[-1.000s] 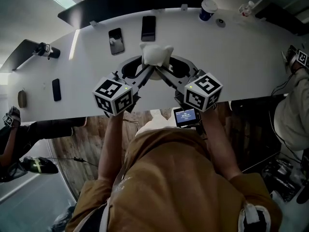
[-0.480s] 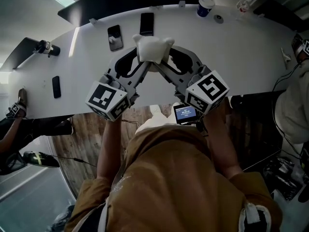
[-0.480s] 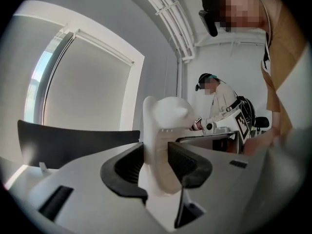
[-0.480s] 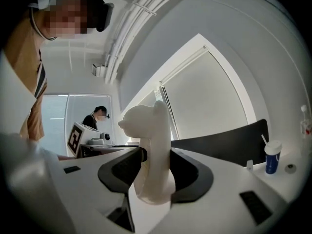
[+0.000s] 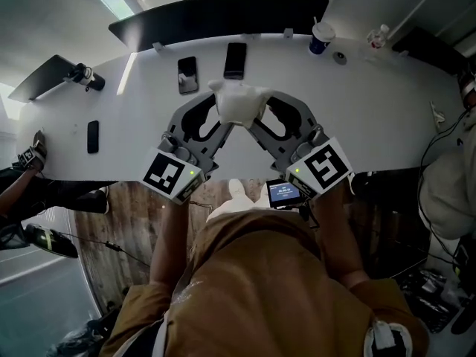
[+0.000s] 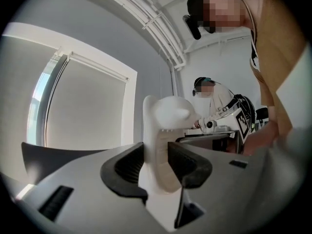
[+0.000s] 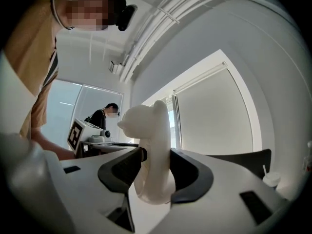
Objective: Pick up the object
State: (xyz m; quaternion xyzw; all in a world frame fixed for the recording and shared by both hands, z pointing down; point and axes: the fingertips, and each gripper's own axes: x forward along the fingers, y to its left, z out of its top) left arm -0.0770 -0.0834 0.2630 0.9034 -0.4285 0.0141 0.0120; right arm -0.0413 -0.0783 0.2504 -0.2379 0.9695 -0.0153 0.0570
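Hanging pinched between left gripper (image 6: 157, 165) and right gripper (image 7: 156, 172): white figure (image 5: 238, 103).

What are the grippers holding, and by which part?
White bear-shaped figure: left gripper and right gripper each clamp its body below the head, from opposite sides.

We note: figure (image 5: 239, 103) matt, smooth white plastic; left gripper (image 6: 156, 167) matt grey plastic, its pads (image 6: 129, 165) black, ribbed; table (image 5: 387, 103) smooth white.

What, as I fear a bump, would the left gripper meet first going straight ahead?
The white toy already clamped in the left gripper's jaws; beyond it, probably the right gripper, depth unclear.
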